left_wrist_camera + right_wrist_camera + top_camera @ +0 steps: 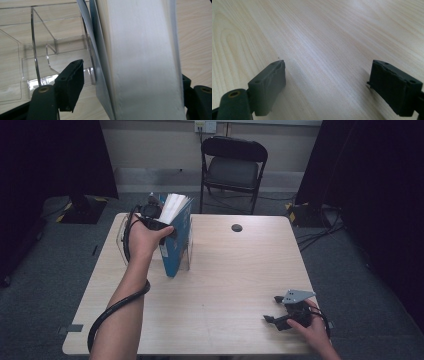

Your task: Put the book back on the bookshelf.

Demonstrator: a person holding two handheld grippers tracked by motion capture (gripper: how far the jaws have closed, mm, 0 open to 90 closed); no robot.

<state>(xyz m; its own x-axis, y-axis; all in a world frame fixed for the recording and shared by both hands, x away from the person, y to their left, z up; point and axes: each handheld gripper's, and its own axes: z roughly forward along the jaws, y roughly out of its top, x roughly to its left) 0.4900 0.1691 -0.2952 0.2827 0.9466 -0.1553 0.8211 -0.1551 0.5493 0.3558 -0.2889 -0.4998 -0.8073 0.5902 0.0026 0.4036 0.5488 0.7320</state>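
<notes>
At the table's far left, my left gripper [161, 216] stands open around the blue-covered book [176, 236] in the clear acrylic holder [37, 50]. I judge this the release; next, lift clear. My right gripper [281, 312] rests open.

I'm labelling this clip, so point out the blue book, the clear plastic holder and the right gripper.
blue book [172, 251], high view, on its blue cover.
clear plastic holder [35, 45], left gripper view, on an upright divider wall.
right gripper [271, 308], high view, midway between its two jaw tips.
</notes>
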